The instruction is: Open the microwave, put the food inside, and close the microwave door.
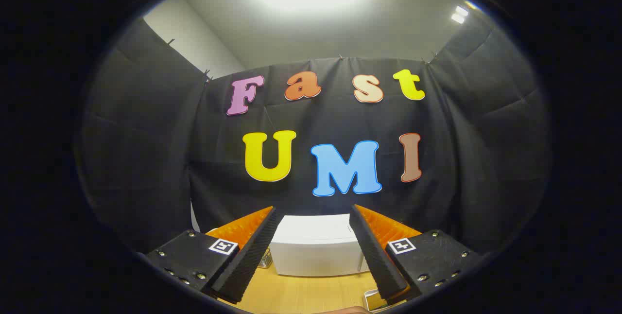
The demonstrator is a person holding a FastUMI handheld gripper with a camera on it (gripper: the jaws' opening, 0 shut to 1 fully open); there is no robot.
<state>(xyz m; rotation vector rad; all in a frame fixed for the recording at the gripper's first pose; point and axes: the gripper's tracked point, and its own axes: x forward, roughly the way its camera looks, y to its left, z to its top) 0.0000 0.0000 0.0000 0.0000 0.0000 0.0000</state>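
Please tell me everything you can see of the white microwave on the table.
The microwave is a white box with rounded edges, seen from above and in front. It stands on the wooden table against the black cloth wall, beyond the open gripper, framed between its fingers, untouched. Whether its door is open cannot be told.

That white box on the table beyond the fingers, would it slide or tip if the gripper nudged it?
The white box, probably the microwave, looks broad and low, sitting flat on the wooden table, so tipping seems unlikely. Its bulk suggests weight; a nudge might barely shift it. The gripper is open, apart from it.
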